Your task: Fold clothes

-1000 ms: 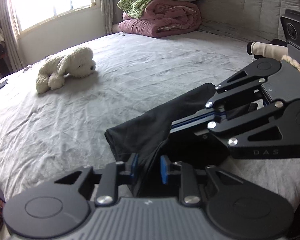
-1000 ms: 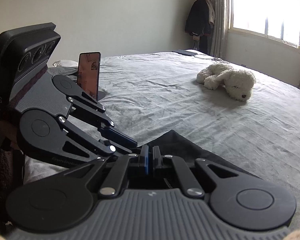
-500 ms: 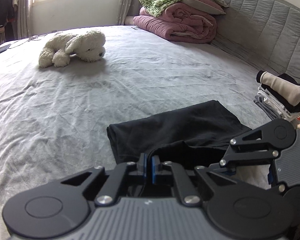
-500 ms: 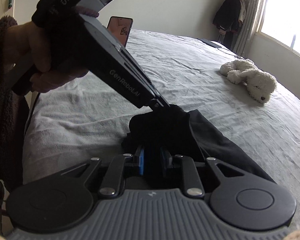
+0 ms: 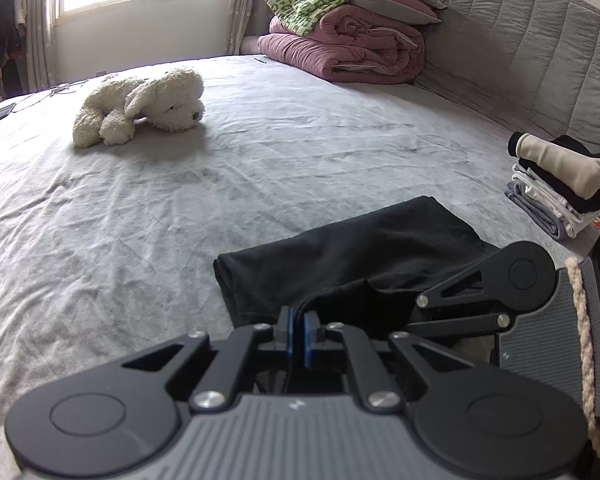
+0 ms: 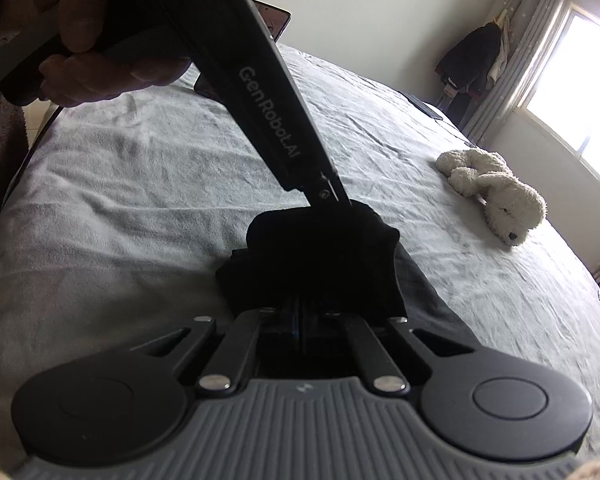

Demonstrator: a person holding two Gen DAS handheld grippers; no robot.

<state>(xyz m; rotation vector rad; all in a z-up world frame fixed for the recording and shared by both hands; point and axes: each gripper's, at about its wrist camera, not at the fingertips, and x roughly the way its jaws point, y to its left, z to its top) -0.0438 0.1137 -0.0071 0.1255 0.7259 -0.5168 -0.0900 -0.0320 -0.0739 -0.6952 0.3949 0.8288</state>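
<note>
A black garment (image 5: 360,248) lies partly folded on the grey bed (image 5: 180,208). My left gripper (image 5: 298,332) is shut on its near edge, which rises off the sheet as a small fold. In the right wrist view the same black garment (image 6: 320,256) bunches up in front of my right gripper (image 6: 300,320), whose blue pads are closed on the cloth. The left gripper (image 6: 340,200) slants in from the upper left with a hand (image 6: 92,60) on its handle and its tip buried in the cloth. The right gripper (image 5: 416,312) sits just right of the left one, fingertips hidden by cloth.
A white plush dog (image 5: 140,104) lies farther up the bed. A stack of folded clothes (image 5: 560,184) sits at the right by the grey headboard (image 5: 540,72). Pink quilt (image 5: 348,48) and green blanket are piled at the head. A phone (image 6: 274,20) stands behind the hand.
The left gripper's fingers have closed on the garment's near edge. Both grippers have lifted that edge, and the right wrist view has risen and tilted down onto the bunched cloth.
</note>
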